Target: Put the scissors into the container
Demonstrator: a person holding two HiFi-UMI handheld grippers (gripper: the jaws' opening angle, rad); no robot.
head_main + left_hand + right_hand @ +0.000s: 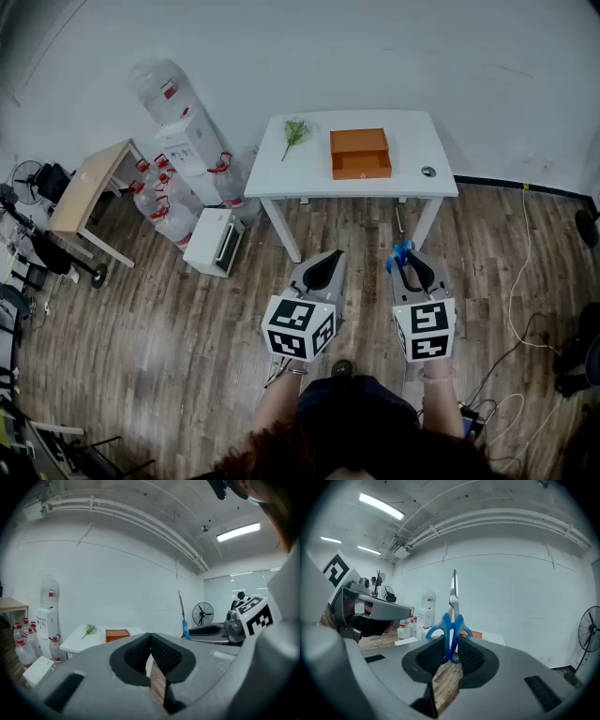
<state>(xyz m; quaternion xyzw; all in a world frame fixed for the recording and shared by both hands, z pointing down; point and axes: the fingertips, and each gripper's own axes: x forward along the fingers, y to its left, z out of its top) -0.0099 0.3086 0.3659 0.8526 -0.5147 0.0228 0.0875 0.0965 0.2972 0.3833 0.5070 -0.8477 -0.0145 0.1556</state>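
Two tongs hang side by side over the wood floor [187,319]. The right tongs [451,645] are clamped on the blue handles of the scissors [451,620], blades standing upright. The left tongs [150,641] are pressed together on nothing. The orange container [360,153] sits well ahead on the far white desk [412,131], slightly left of the right tongs.

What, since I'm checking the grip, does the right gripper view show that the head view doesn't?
Only the right gripper view: the right gripper shut on the blue handles of the scissors, blades upright. Only the head view: the green sprig and a small round object on the table. Both: the scissors, the orange container, the left gripper.
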